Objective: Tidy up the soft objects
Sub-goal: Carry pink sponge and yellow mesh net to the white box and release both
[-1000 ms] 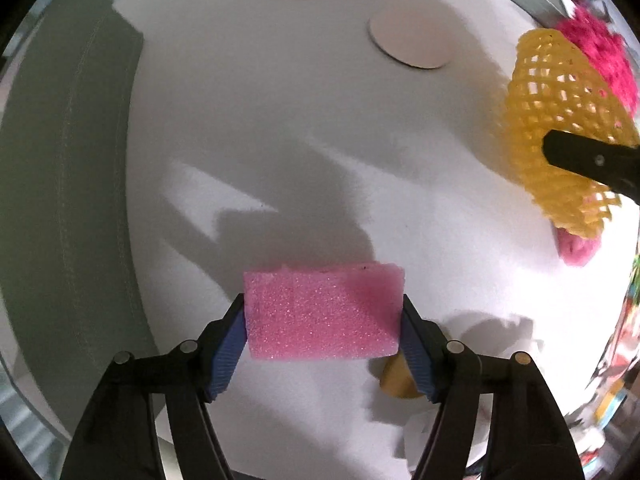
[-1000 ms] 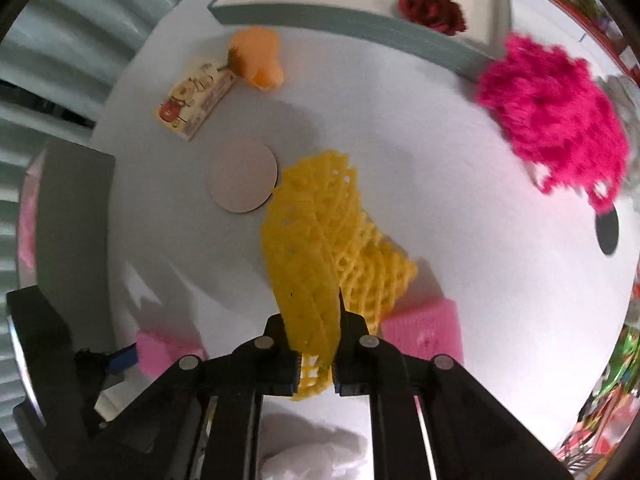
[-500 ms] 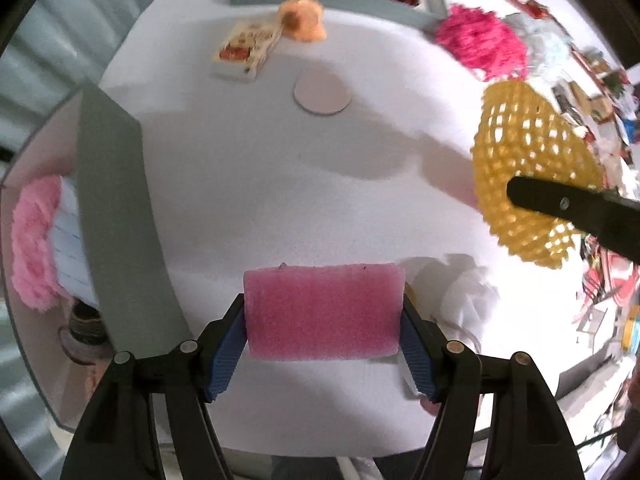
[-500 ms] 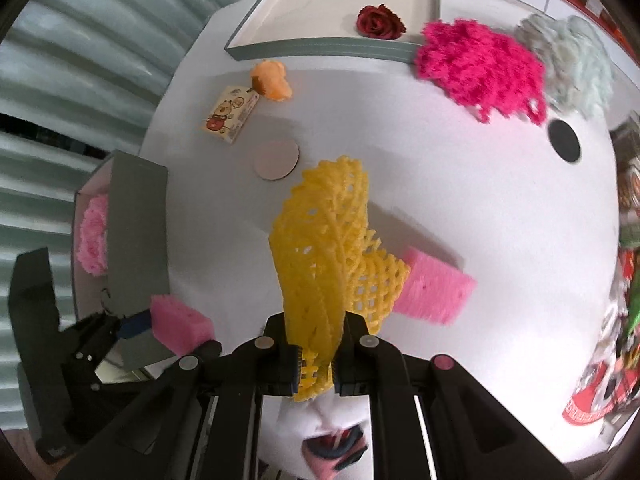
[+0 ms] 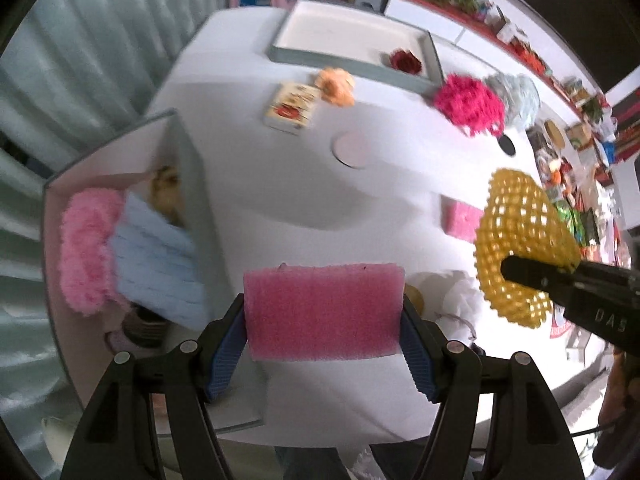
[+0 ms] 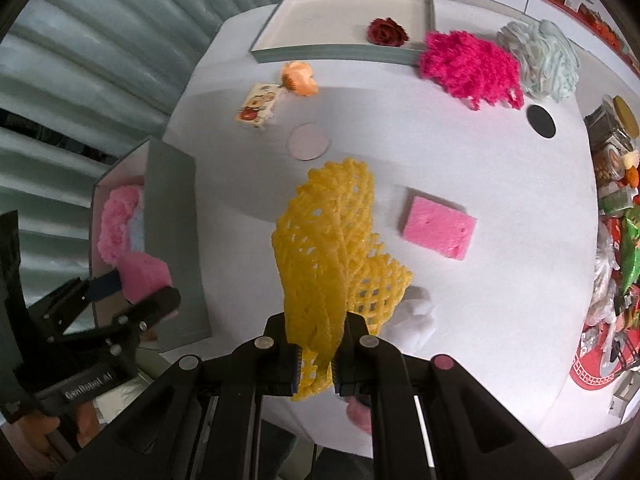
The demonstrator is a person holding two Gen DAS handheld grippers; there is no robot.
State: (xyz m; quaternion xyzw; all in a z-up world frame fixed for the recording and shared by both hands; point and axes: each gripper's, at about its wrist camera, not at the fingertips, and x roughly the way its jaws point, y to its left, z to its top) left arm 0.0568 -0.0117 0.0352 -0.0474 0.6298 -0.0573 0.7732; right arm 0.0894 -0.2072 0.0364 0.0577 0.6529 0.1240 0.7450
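Observation:
My left gripper [image 5: 322, 344] is shut on a pink sponge [image 5: 323, 311] and holds it high, near the right wall of the grey box [image 5: 200, 216] on the left. It also shows in the right wrist view [image 6: 144, 274]. My right gripper [image 6: 316, 354] is shut on a yellow foam net [image 6: 332, 248], held high above the white table [image 6: 460, 152]; the net also shows in the left wrist view [image 5: 520, 240]. The box holds a fluffy pink item [image 5: 86, 252] and a light blue cloth [image 5: 160, 268]. A second pink sponge [image 6: 439, 232] lies on the table.
A grey tray [image 6: 332, 54] with a dark red rose [image 6: 387, 32] stands at the far edge. On the table lie a magenta fluffy item [image 6: 472, 68], a pale blue one [image 6: 540, 60], an orange flower [image 6: 298, 78], a small carton [image 6: 258, 108], two round coasters and white stuffing [image 6: 416, 316].
Both grippers have risen well above the table with their loads. My left gripper has moved left toward the grey box, whose inside now shows.

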